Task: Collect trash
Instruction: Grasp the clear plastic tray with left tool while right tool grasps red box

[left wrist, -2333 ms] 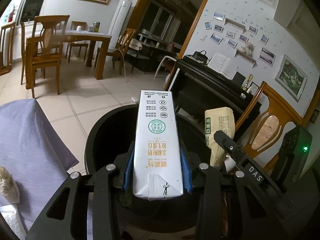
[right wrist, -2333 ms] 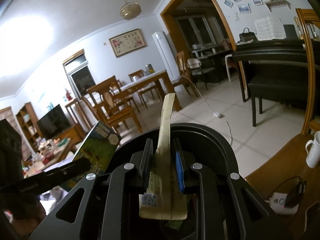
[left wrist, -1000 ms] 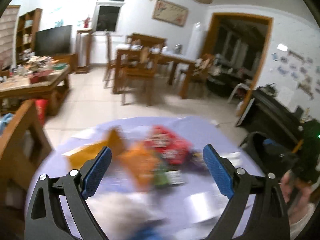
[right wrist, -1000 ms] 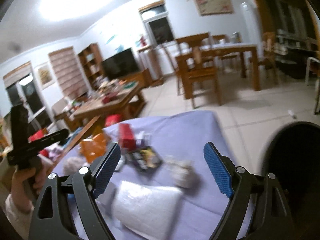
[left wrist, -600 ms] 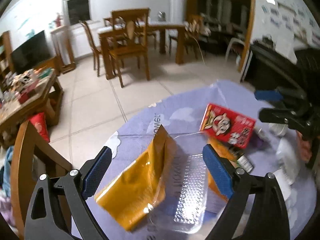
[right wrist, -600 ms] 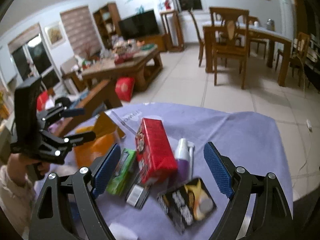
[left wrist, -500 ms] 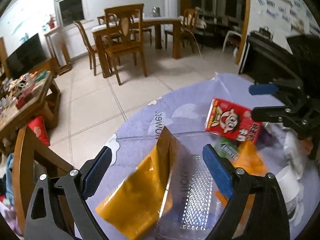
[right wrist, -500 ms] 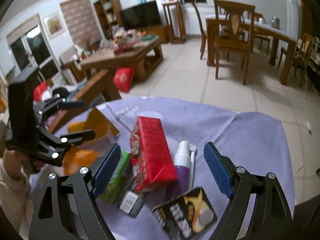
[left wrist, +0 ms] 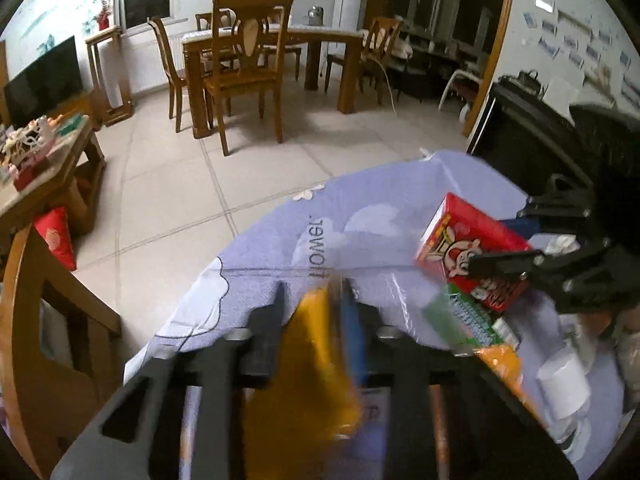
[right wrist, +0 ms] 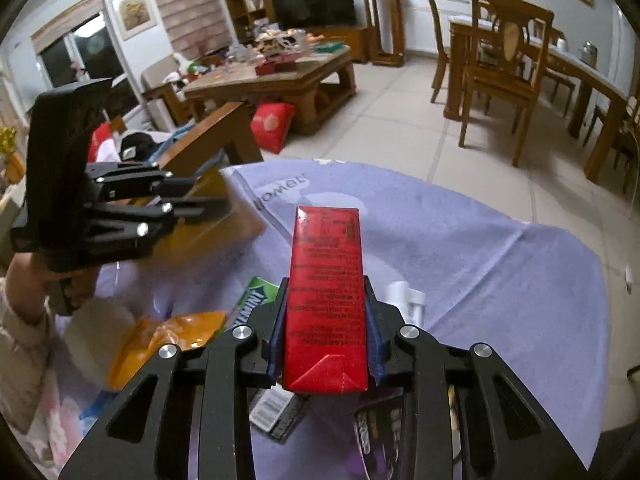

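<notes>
The right gripper (right wrist: 326,332) is clamped on a red carton (right wrist: 326,296), which fills the centre of the right wrist view and sits at the right of the left wrist view. The left gripper (left wrist: 316,320), blurred at lower centre of its own view, is closed on a yellow bag (left wrist: 308,376); in the right view it sits at the left edge. Both are over a purple cloth (right wrist: 460,240). On the cloth lie a green packet (right wrist: 256,300), an orange wrapper (right wrist: 168,340) at lower left, and a white bottle (right wrist: 404,300) just right of the carton.
</notes>
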A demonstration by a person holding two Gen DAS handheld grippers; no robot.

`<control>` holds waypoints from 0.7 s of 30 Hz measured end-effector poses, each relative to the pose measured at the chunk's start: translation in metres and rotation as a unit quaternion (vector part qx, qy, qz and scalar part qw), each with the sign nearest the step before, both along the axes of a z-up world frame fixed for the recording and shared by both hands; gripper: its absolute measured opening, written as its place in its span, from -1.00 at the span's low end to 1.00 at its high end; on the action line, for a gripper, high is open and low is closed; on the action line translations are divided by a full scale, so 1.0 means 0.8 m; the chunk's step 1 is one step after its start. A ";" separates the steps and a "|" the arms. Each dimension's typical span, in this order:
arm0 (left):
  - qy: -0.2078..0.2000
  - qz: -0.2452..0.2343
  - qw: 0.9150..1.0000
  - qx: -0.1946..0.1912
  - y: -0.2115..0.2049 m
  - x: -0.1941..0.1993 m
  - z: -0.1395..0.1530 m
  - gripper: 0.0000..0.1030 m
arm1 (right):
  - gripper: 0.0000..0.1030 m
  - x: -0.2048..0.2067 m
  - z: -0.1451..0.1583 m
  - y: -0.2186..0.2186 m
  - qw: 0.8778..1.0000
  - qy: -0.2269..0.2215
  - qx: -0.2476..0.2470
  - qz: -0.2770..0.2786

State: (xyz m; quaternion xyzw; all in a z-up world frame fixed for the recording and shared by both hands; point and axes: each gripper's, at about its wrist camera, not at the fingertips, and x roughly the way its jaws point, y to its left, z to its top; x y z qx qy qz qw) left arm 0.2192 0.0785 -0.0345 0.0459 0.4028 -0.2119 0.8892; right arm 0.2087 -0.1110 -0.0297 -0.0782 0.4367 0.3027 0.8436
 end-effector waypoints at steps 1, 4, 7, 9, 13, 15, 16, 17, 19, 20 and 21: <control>-0.004 0.004 1.000 -0.006 0.001 -0.004 0.003 -0.72 | -0.37 -0.005 0.004 -0.002 1.000 -0.003 0.009 0.000; -0.006 0.005 1.000 -0.012 -0.005 -0.009 0.006 -0.73 | -0.37 -0.017 0.017 -0.010 0.999 -0.007 0.035 0.001; -0.004 0.003 1.000 -0.021 -0.004 -0.017 0.009 -0.73 | -0.37 -0.035 0.029 -0.016 0.999 -0.011 0.044 0.002; -0.009 0.003 1.000 -0.026 -0.005 -0.024 0.015 -0.72 | -0.37 -0.051 0.036 -0.022 0.999 -0.015 0.048 0.002; -0.032 0.006 0.999 -0.044 -0.004 -0.052 0.031 -0.71 | -0.37 -0.077 0.040 -0.035 0.998 -0.015 0.065 -0.001; -0.036 0.003 0.998 -0.042 -0.008 -0.064 0.034 -0.65 | -0.37 -0.090 0.039 -0.043 0.997 -0.009 0.075 -0.002; -0.032 0.001 0.999 -0.036 -0.011 -0.067 0.032 -0.65 | -0.37 -0.098 0.038 -0.047 0.997 -0.007 0.075 -0.003; -0.025 -0.002 0.999 -0.030 -0.015 -0.070 0.030 -0.65 | -0.37 -0.106 0.037 -0.051 0.997 -0.006 0.075 -0.002; -0.020 -0.005 1.000 -0.021 -0.022 -0.081 0.026 -0.65 | -0.37 -0.119 0.037 -0.059 0.997 -0.003 0.077 -0.001; -0.018 -0.008 1.000 -0.021 -0.026 -0.089 0.026 -0.65 | -0.37 -0.129 0.037 -0.062 0.997 -0.003 0.078 0.000; -0.019 -0.009 1.000 -0.022 -0.027 -0.093 0.027 -0.65 | -0.37 -0.138 0.037 -0.064 0.997 -0.004 0.079 0.000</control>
